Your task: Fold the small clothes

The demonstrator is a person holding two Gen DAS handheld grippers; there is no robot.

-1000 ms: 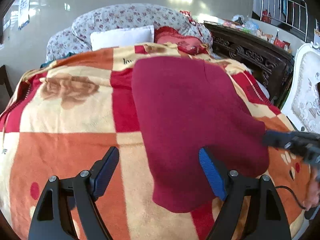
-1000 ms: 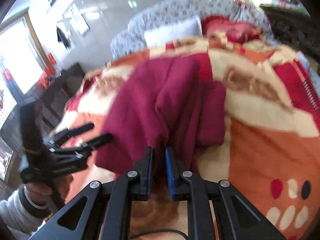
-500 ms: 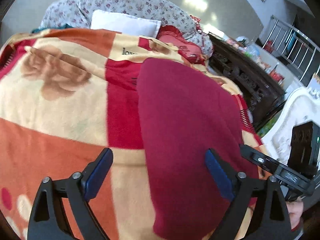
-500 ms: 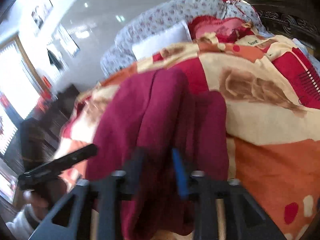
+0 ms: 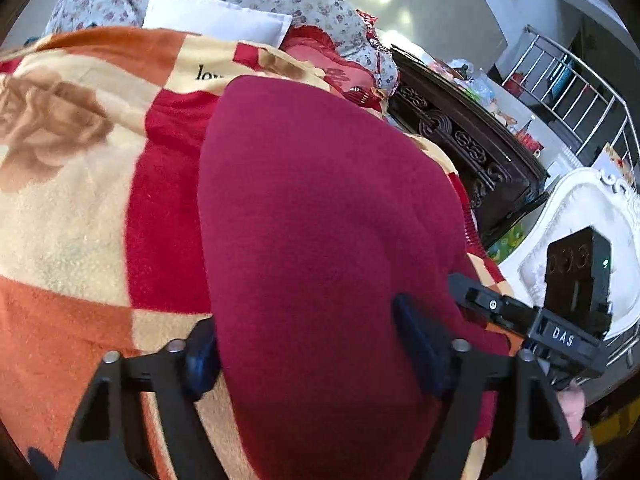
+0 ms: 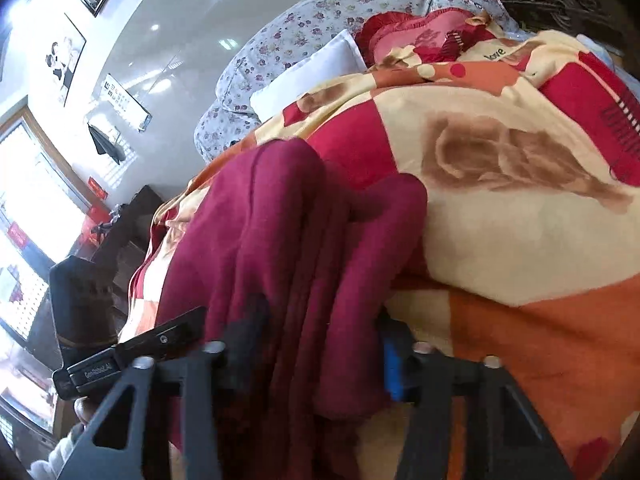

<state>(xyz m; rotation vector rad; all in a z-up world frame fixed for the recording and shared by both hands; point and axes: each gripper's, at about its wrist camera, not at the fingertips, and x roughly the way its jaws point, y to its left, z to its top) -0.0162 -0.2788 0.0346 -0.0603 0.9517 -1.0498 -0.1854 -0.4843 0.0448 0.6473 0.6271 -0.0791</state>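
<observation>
Now a dark red garment (image 5: 320, 216) is seen spread on an orange, cream and red blanket (image 5: 80, 200) that covers a bed. The left gripper (image 5: 308, 352) is set over the garment's near edge; its jaws have just been closing, with the cloth between them, and whether the pads press it cannot be told. The right gripper (image 6: 320, 360) is placed astride the bunched folds at the garment's other side, jaws likewise just closing, grip unclear. A white pillow (image 5: 216, 24) is seen beyond the blanket.
</observation>
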